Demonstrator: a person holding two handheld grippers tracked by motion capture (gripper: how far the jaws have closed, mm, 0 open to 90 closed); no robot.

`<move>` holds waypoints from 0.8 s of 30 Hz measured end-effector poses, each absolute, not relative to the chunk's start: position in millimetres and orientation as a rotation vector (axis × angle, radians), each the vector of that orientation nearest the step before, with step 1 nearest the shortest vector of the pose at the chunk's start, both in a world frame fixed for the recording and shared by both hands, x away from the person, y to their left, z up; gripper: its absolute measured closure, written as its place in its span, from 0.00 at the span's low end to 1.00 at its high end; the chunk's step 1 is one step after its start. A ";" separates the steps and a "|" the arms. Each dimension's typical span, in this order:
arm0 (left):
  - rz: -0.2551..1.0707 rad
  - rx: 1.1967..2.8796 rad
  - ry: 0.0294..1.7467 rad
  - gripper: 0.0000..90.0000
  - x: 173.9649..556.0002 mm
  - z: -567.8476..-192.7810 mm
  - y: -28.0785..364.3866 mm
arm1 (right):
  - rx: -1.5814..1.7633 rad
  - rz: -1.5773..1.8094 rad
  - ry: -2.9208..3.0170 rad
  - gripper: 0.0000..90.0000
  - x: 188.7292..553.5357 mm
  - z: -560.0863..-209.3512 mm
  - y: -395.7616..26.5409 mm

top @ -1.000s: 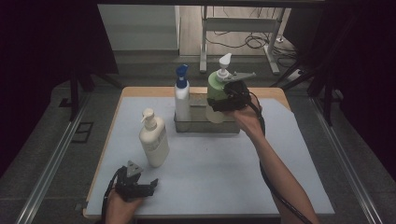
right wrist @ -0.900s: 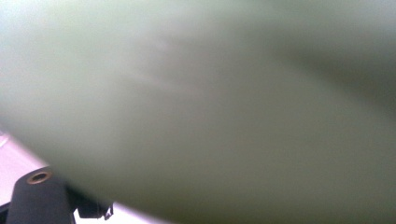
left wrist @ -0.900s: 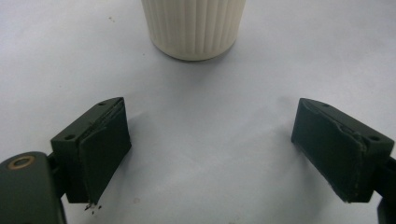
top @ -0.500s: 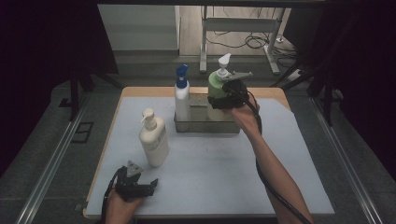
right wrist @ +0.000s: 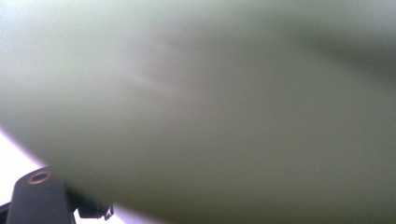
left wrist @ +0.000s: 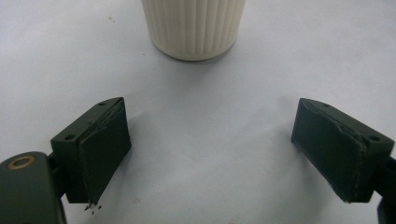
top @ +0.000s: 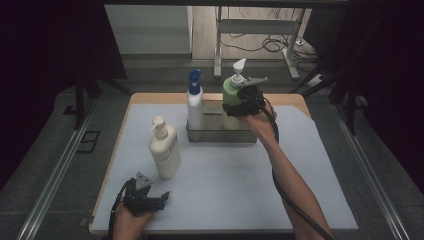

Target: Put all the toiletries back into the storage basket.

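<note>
A green bottle [top: 230, 93] with a white pump stands upright at the right end of a grey metal tray [top: 220, 136]. My right gripper [top: 237, 106] is shut on its body from the right. In the right gripper view the green bottle [right wrist: 210, 107] is a close blur, with part of one jaw at the lower left. A white bottle with a blue cap [top: 194, 102] stands in the tray's left end. My left gripper [top: 150, 199] rests open near the table's front left. Its jaws [left wrist: 210, 149] stand wide with nothing between them, and a cream pump bottle [left wrist: 194, 28] is just ahead.
The cream pump bottle [top: 164, 150] stands on the pale mat [top: 225, 190], left of the tray. The mat covers a wooden table whose edge [top: 150, 97] shows at the back. Metal rails [top: 55, 175] run along both sides, and a frame and cables lie beyond.
My right gripper has sunk a little with the green bottle, whose base now sits lower in the tray. The left gripper has kept still.
</note>
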State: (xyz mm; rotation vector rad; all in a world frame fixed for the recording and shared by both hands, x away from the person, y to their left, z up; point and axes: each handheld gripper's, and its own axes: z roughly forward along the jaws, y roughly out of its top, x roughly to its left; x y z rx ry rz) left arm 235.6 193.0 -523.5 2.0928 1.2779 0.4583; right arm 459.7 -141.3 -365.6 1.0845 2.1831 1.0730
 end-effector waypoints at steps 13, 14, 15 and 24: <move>0.458 2.092 1.278 0.12 235.7 -523.6 193.0 | 1.123 1.038 2.220 0.14 466.6 -384.8 -140.4; 0.458 2.092 1.278 0.12 235.7 -523.6 193.0 | 1.126 1.035 2.222 0.14 466.8 -386.1 -140.1; 0.458 2.092 1.278 0.12 235.7 -523.6 193.1 | 1.125 1.032 2.226 0.14 467.1 -387.6 -139.9; 0.458 2.092 1.278 0.12 235.7 -523.6 193.1 | 1.154 1.011 2.248 0.14 469.4 -404.3 -138.5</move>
